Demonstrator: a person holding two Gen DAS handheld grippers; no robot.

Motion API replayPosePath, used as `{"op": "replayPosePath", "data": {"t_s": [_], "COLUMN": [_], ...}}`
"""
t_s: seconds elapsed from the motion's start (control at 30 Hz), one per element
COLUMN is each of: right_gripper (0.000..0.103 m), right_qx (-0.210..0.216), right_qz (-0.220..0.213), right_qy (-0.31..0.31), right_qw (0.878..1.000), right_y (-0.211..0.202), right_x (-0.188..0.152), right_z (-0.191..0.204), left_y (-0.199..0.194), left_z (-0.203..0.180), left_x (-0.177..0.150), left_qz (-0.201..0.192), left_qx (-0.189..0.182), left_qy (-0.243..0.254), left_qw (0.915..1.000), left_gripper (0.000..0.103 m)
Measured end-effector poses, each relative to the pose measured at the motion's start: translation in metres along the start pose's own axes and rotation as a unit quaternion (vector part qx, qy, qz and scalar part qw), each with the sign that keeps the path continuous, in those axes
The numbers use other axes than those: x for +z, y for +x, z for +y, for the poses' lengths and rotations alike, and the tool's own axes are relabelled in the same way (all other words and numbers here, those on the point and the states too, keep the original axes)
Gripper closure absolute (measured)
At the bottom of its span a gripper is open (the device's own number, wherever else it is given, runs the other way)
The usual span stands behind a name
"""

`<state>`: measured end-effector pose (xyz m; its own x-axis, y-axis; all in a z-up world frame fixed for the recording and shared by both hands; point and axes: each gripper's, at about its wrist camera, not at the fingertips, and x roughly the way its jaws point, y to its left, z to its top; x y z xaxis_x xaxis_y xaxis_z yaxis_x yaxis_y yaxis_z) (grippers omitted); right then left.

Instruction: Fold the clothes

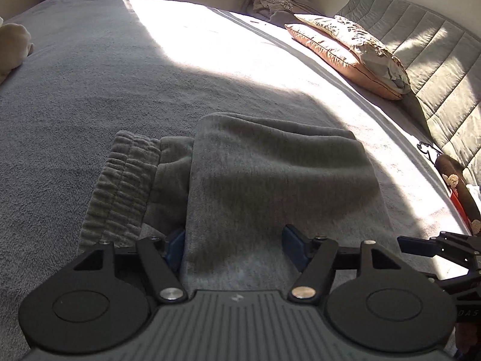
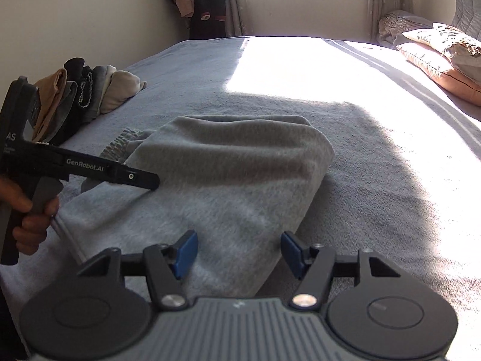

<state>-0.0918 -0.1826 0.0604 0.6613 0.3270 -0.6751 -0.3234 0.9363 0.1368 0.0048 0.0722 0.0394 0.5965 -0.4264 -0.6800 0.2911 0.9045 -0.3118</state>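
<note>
— So, which way does the garment run?

— Lengthwise away from both cameras. The bed [image 1: 75, 96] under it is a wide grey fleecy blanket, half in hard sunlight. On it lie the grey sweatpants [image 1: 270, 174], folded over into a thick oblong, the rounded fold at the far end and the ribbed, gathered waistband [image 1: 120, 186] showing along the left side in the left wrist view.

— Fabric?

— Soft, matte knit, slightly fuzzy; the waistband is crinkled elastic. Farther off, a row of folded clothes [image 2: 87, 93] stands near the bed's left edge, and pillows [image 1: 351, 51] lean on a quilted headboard [image 1: 421, 45].

— And the grippers?

— The left gripper [image 1: 234, 249] hangs over the near end of the pants, blue pads [image 1: 293, 246] spread apart, nothing pinched. The right gripper [image 2: 239, 254] sits over the near right corner, likewise parted and empty. A hand [image 2: 28, 210] grips the left tool's handle.
</note>
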Motion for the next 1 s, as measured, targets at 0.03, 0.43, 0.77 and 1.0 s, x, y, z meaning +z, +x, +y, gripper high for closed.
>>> {"op": "replayPosePath", "data": {"t_s": [0.03, 0.43, 0.77, 1.0], "right_gripper": [0.04, 0.051, 0.049, 0.055], "right_qx": [0.0, -0.007, -0.013, 0.002], "right_qz": [0.003, 0.02, 0.016, -0.025], "right_qy": [-0.001, -0.036, -0.044, -0.035], "right_qw": [1.0, 0.999, 0.999, 0.999], "right_y": [0.003, 0.028, 0.029, 0.013], "right_x": [-0.002, -0.005, -0.006, 0.0], "right_z": [0.002, 0.019, 0.021, 0.022], "left_y": [-0.002, -0.011, -0.016, -0.048], "left_z": [0.001, 0.015, 0.006, 0.006], "left_x": [-0.001, -0.001, -0.001, 0.011], "left_qz": [-0.003, -0.018, -0.028, -0.067], "left_qx": [-0.001, -0.001, -0.01, -0.019], "left_qy": [-0.005, -0.051, -0.033, -0.049], "left_qw": [1.0, 0.9985, 0.999, 0.9964], "left_gripper": [0.039, 0.079, 0.095, 0.095]}}
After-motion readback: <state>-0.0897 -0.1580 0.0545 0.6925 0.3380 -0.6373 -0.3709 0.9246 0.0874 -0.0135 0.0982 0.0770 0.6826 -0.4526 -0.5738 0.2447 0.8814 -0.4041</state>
